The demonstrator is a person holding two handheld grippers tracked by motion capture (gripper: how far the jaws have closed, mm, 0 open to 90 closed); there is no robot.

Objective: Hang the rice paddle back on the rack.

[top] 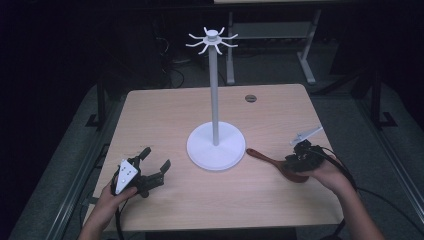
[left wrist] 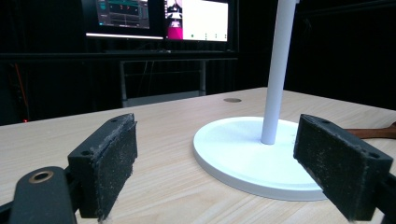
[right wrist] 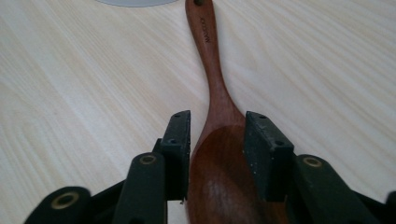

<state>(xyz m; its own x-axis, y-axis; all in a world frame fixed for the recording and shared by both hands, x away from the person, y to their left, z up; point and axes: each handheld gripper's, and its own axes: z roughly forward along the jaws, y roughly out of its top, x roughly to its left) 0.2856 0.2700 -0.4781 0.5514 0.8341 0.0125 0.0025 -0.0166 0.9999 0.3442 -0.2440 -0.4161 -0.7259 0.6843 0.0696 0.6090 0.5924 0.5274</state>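
**benchrat:** so what's the deal with the wooden spoon point(right wrist: 219, 154)? It's lying flat on the table point(top: 280, 200), right of the white stand point(top: 216, 145), handle tip pointing at the stand's base and nearly touching it in the high view

**knotty_pine:** yeah, and the right gripper point(right wrist: 217, 140) is already down over it. Its jaws straddle the spoon right where the neck widens into the bowl, pads hugging both edges. Looks pinched or very nearly so, I can't tell how hard it's squeezing

**benchrat:** good spot to hold?

**knotty_pine:** decent I'd say. Hardwood, so stiff and light, not fragile, won't flex. But the finish looks smooth and the sides taper there, so I'd guess it could slide toward the thin handle or swing in the grip once lifted. Firm pinch needed

**benchrat:** there's a small hole at the handle end point(right wrist: 198, 2), so presumably it goes on one of those hooks point(top: 212, 41) up top

**knotty_pine:** probably, and that leaves the handle end free, which is handy. The left gripper point(top: 152, 162) is parked near the stand with jaws spread wide, holding nothing
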